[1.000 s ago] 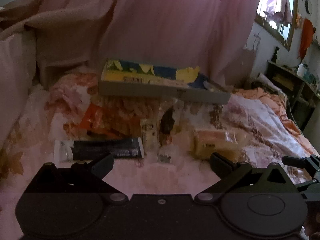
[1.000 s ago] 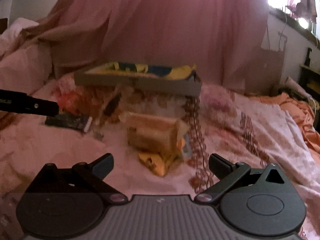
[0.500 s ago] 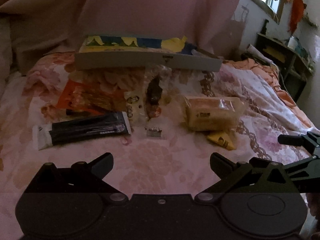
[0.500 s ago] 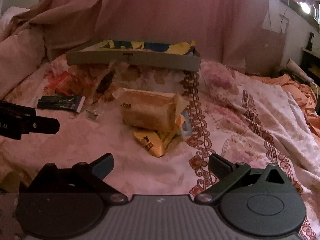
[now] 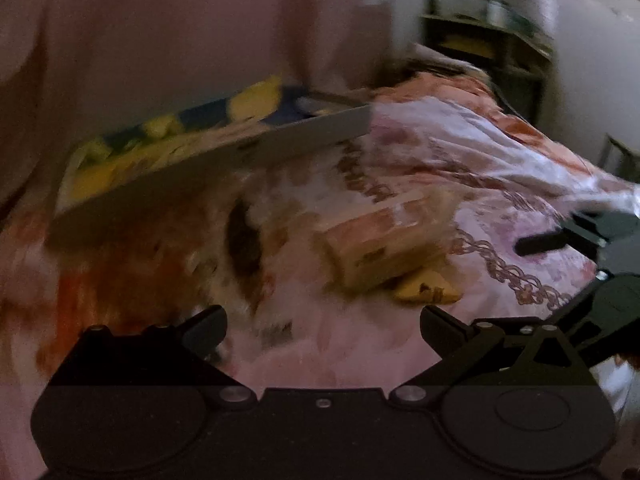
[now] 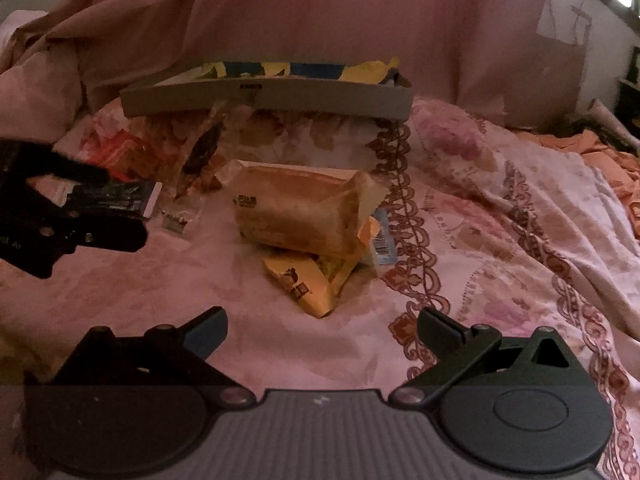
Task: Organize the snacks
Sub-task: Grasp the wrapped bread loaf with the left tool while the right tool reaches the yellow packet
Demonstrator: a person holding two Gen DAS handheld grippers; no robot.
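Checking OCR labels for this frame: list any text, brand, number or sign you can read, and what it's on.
Nothing reads cleanly.
Bread bag: dark print at its left end, too blurred.
Yellow packet: dark logo, illegible.
Blue packet: barcode, digits too small.
Black packet: pale lettering, unreadable.
Box: small dark mark on the front wall, unreadable.
Left tongs: white marking, cut off.
Left view: motion-blurred, nothing legible.

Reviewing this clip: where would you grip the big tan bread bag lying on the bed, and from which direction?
Probably across the tan bread bag at its plump middle, coming from above with the open right gripper. It lies on its side atop a yellow packet, long axis left to right, so the fingers would straddle its short width.
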